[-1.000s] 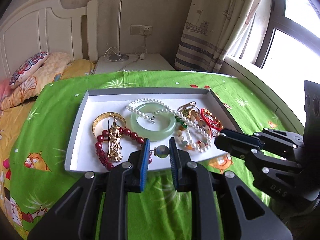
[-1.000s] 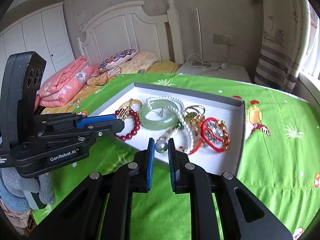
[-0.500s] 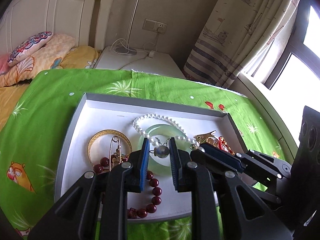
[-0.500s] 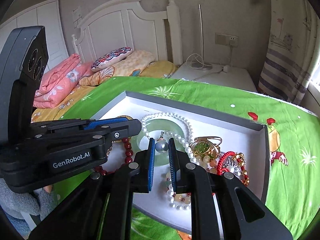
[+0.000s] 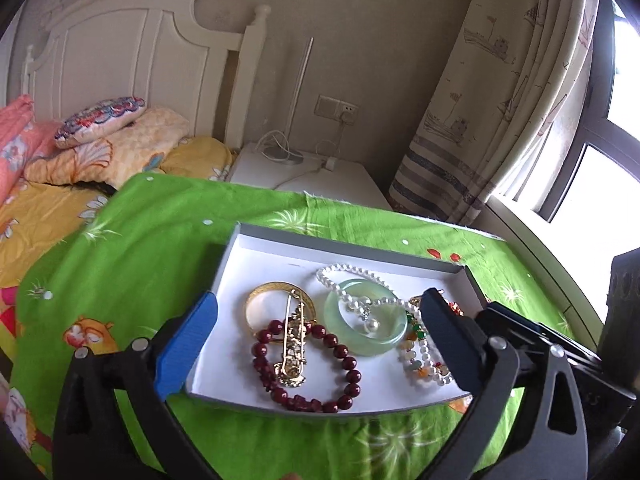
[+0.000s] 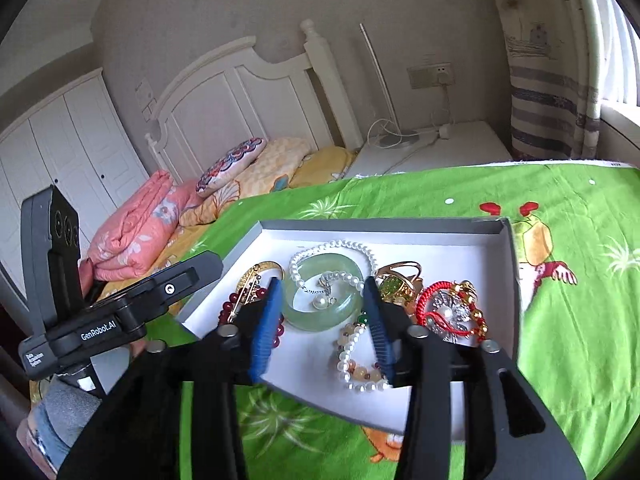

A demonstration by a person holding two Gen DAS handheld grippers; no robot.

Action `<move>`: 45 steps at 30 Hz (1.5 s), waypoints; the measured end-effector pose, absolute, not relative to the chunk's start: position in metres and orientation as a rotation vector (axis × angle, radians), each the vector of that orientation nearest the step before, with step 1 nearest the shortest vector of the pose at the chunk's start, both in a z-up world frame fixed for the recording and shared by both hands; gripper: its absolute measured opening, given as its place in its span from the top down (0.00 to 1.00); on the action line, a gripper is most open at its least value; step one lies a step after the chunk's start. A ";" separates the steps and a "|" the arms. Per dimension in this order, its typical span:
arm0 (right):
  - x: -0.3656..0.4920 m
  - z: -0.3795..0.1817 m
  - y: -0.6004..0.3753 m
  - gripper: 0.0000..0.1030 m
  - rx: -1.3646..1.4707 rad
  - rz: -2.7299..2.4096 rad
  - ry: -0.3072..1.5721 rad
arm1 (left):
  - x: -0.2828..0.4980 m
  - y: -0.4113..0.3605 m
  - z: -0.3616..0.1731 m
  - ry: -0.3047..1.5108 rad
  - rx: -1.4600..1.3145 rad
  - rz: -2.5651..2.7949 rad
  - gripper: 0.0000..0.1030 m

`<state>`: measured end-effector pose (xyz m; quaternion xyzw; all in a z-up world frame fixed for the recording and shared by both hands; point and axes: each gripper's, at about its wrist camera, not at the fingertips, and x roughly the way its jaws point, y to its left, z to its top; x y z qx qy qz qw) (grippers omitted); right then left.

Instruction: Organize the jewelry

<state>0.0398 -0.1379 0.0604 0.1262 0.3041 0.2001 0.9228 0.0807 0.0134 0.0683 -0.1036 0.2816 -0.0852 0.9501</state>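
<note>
A grey-rimmed white tray (image 5: 280,240) (image 6: 508,264) on the green cloth holds jewelry. A pearl pendant on a thin chain (image 5: 373,323) (image 6: 320,301) lies on the green jade bangle (image 5: 352,340) (image 6: 304,316), with a pearl necklace (image 5: 340,270) over it. A dark red bead bracelet (image 5: 344,354), gold brooch (image 5: 294,344), gold bangle (image 5: 264,294), gold ring (image 6: 398,278) and red cord bracelet (image 6: 448,310) lie around. My left gripper (image 5: 320,340) is open wide above the tray. My right gripper (image 6: 322,322) is open, straddling the jade bangle.
The tray sits on a table with a green cartoon cloth (image 5: 152,232). A bed with pillows (image 5: 96,136) and a white headboard stands behind. A white nightstand (image 5: 312,176) with cables and a lamp, a curtain (image 5: 500,100) and a window are at the back right.
Both grippers have opened and let go of the pearl pendants they held; one now lies on the jade bangle. Both cameras have pulled back and up from the tray.
</note>
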 end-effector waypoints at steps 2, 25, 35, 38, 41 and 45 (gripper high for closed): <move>0.021 0.068 -0.142 0.41 0.261 0.383 0.581 | 0.064 0.012 0.076 0.522 -0.177 -0.124 0.02; -0.015 0.050 -0.141 0.16 0.141 -0.050 0.502 | 0.023 -0.005 0.057 0.448 -0.018 -0.028 0.02; -0.019 0.055 -0.134 0.16 0.123 -0.034 0.472 | 0.021 -0.005 0.056 0.447 -0.018 -0.036 0.02; -0.019 0.054 -0.135 0.16 0.132 -0.034 0.473 | 0.020 -0.006 0.056 0.446 -0.018 -0.031 0.02; -0.019 0.055 -0.135 0.16 0.134 -0.035 0.470 | 0.020 -0.006 0.057 0.445 -0.018 -0.030 0.02; -0.019 0.054 -0.134 0.16 0.136 -0.037 0.471 | 0.021 -0.006 0.058 0.446 -0.017 -0.025 0.02</move>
